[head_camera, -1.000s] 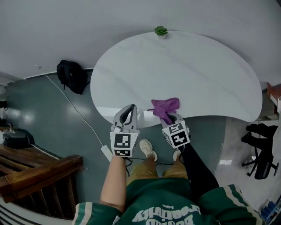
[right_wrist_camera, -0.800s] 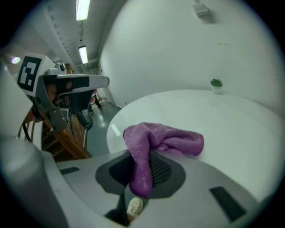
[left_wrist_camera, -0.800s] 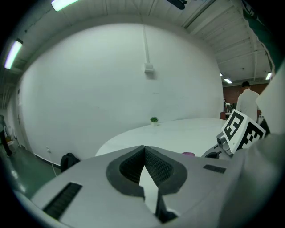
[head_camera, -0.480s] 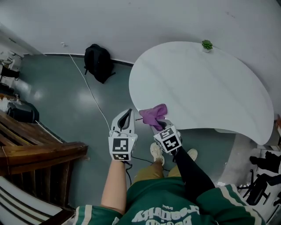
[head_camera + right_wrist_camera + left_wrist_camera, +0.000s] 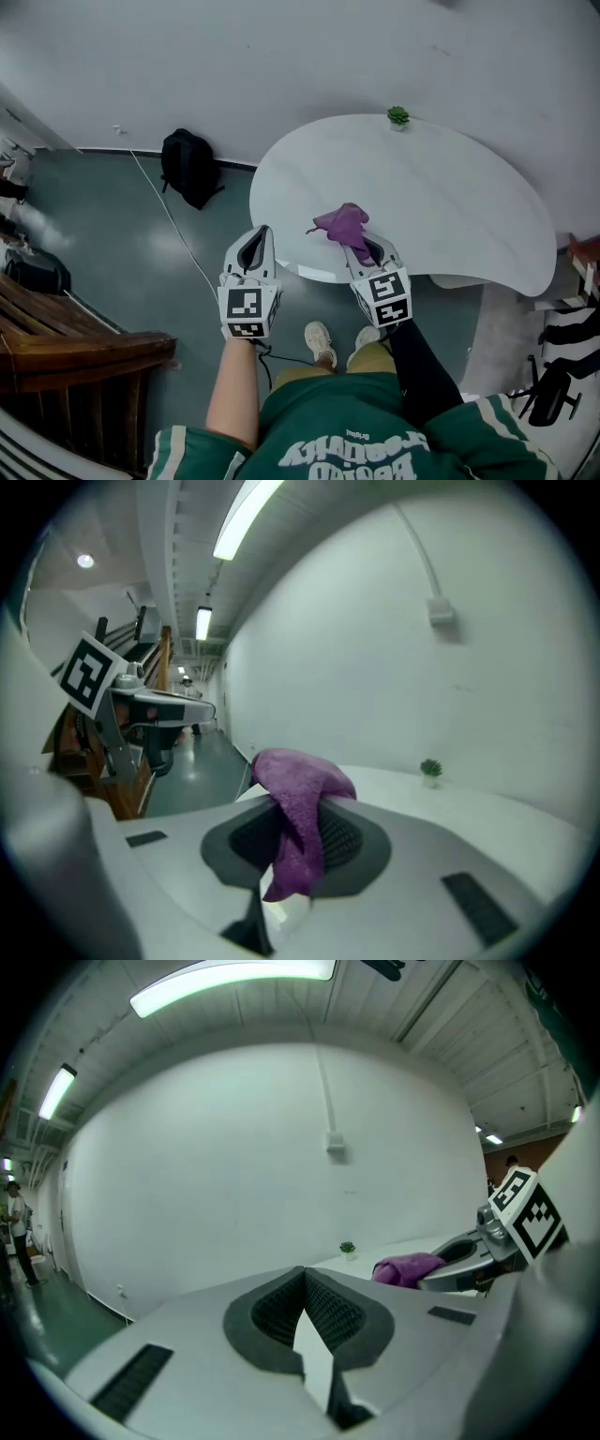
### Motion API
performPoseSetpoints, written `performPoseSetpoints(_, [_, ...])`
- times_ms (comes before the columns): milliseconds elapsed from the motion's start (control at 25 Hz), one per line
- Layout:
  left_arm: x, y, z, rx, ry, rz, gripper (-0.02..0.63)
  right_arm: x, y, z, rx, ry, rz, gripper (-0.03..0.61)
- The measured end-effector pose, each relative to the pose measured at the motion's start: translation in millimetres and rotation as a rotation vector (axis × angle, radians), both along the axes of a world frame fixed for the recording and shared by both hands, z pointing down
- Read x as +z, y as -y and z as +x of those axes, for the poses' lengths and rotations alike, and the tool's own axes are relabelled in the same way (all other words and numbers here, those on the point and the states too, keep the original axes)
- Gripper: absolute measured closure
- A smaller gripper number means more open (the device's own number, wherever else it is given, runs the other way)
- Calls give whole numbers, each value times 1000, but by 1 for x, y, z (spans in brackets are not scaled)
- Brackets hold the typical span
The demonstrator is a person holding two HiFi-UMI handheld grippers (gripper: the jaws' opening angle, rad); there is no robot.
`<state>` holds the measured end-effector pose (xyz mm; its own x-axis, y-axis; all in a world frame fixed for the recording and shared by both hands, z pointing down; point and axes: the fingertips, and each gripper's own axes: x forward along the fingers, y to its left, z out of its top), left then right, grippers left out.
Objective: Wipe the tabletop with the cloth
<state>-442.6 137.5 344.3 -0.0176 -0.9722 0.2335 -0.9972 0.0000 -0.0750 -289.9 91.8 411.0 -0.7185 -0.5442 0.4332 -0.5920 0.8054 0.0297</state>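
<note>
A purple cloth (image 5: 341,224) hangs bunched from my right gripper (image 5: 363,247), which is shut on it over the near edge of the white curved tabletop (image 5: 441,202). In the right gripper view the cloth (image 5: 298,810) drapes between the jaws and spills over their front. My left gripper (image 5: 255,247) is held over the floor just left of the table's near edge, jaws shut with nothing between them. From the left gripper view (image 5: 307,1321) the cloth (image 5: 408,1268) and the right gripper (image 5: 469,1258) show to the right.
A small green potted plant (image 5: 398,117) stands at the table's far edge by the wall. A black backpack (image 5: 188,167) and a white cable (image 5: 173,230) lie on the floor at left. Wooden furniture (image 5: 66,347) is at lower left, a black chair (image 5: 553,389) at lower right.
The view has swung between frames. The right gripper with the cloth has moved from the table's near-left rim further over the tabletop. The left gripper stays beside it, off the table.
</note>
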Motion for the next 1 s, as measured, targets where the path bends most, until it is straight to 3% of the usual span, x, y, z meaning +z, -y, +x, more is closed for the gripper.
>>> performPoseSetpoints(280, [-74, 44, 75, 92, -14, 98, 618, -111, 41, 108, 173, 79, 209, 502])
performPoseSetpoints(520, [-120, 68, 158, 183, -24, 167, 618, -169, 50, 190, 250, 98, 332, 502])
performPoseSetpoints(720, [-127, 77, 216, 225, -26, 192, 618, -179, 56, 245, 297, 104, 366, 502])
performPoseSetpoints(1000, [-127, 80, 260, 233, -18, 202, 618, -171, 57, 293, 319, 105, 363, 502])
